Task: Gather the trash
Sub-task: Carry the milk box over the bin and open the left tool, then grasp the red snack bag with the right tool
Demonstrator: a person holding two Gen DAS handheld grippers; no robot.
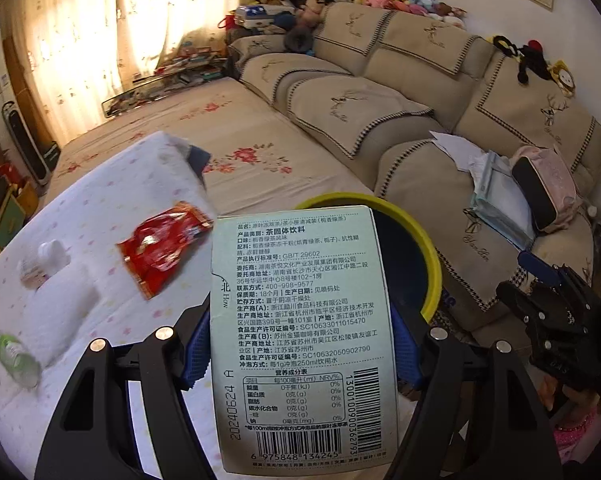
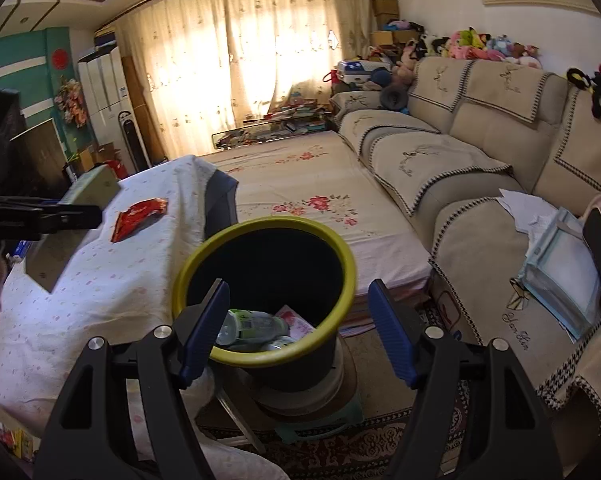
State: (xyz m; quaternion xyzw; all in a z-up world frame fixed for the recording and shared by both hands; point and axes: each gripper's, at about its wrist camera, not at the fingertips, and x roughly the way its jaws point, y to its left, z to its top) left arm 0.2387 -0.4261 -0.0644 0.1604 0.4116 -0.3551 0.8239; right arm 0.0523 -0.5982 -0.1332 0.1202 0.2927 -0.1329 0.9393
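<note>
Left wrist view: left gripper pitched downward, clamping tea box; bin just beyond. Right gripper agape, empty, above bin.

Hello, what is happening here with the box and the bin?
A person is clearing trash with a gripper in each hand. The left gripper holds a pale green tea box between its fingers, near the yellow-rimmed bin. The right gripper is open and empty, in front of the bin, which already contains a plastic bottle and some paper. A red wrapper, a small white bottle and a green bottle are on the cloth-covered table.
</note>
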